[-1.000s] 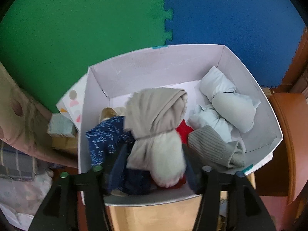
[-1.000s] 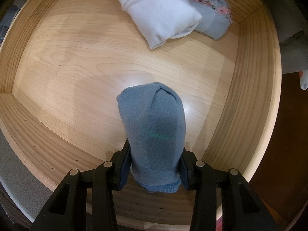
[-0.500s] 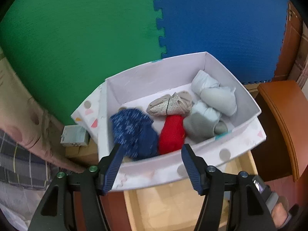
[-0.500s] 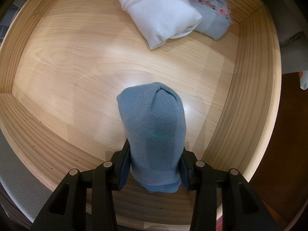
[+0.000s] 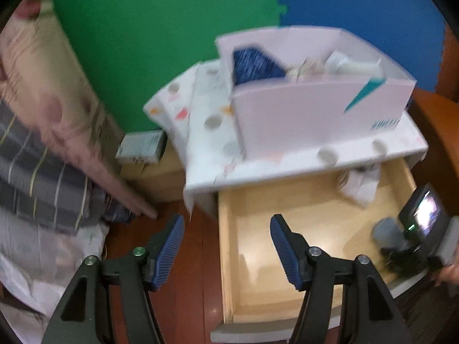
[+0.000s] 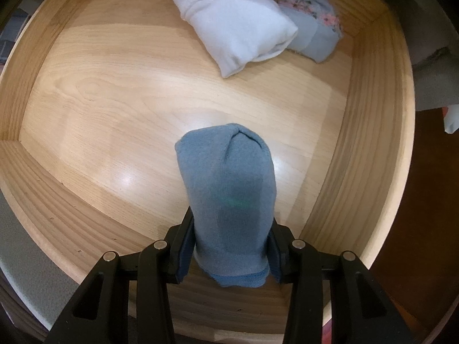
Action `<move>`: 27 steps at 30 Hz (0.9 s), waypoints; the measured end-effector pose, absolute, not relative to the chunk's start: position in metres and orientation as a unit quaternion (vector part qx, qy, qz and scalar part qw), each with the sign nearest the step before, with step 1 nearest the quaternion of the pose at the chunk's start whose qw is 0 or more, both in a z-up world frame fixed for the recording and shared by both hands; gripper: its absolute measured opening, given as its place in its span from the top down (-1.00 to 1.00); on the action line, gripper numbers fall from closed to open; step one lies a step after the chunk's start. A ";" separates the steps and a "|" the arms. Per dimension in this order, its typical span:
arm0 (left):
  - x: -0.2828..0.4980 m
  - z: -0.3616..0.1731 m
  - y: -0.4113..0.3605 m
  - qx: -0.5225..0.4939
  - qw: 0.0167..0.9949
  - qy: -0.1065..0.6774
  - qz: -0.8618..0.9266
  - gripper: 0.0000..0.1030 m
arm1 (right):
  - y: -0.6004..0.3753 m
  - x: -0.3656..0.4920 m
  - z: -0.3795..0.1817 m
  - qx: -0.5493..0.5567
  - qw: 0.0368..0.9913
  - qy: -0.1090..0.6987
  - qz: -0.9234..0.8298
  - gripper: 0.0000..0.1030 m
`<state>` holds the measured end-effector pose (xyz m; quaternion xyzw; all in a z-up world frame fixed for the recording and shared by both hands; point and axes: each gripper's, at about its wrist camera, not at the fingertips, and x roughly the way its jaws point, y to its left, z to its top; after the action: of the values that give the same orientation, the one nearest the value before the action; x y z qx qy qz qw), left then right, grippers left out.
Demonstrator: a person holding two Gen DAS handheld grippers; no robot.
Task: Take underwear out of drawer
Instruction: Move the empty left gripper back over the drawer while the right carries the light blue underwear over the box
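Right gripper clamped on a blue roll in the drawer; left gripper empty above the drawer's edge.

Left wrist view, blurred: the left gripper (image 5: 226,246) tilts downward with its jaws apart and nothing between them, over the left wall of the open wooden drawer (image 5: 226,258) and the dark red floor (image 5: 186,286) beside it. Beyond it a white box (image 5: 315,114) with rolled clothes sits on a dotted lid over the drawer's back. Bedding (image 5: 43,157) lies to the left. The right gripper shows at the drawer's right edge.

Right wrist view: the right gripper (image 6: 229,246) points straight down, jaws pressed on an upright blue roll (image 6: 226,189) of underwear near the front right corner of the drawer (image 6: 373,143). A white roll (image 6: 232,31) and a grey flowered roll (image 6: 309,28), touching each other, lie in the far right corner, well apart from the blue one.
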<state>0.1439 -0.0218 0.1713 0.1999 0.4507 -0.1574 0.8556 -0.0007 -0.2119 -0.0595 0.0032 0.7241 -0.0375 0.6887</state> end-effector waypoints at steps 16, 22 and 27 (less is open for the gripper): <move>0.127 0.078 0.004 0.175 0.849 0.486 -0.112 -0.24 | -0.251 -0.002 0.055 0.055 0.770 0.631 -0.077 0.32; 0.129 0.078 0.012 0.162 0.850 0.488 -0.113 -0.24 | -0.273 0.013 0.141 0.053 0.805 0.584 -0.093 0.32; 0.131 0.080 0.019 0.159 0.853 0.486 -0.104 -0.24 | -0.273 0.042 0.207 0.047 0.836 0.537 -0.103 0.32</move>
<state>0.1308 0.0195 0.0803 0.1587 0.4859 -0.1040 0.8532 0.0418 -0.2731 0.2075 0.0467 0.5373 -0.1027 0.8358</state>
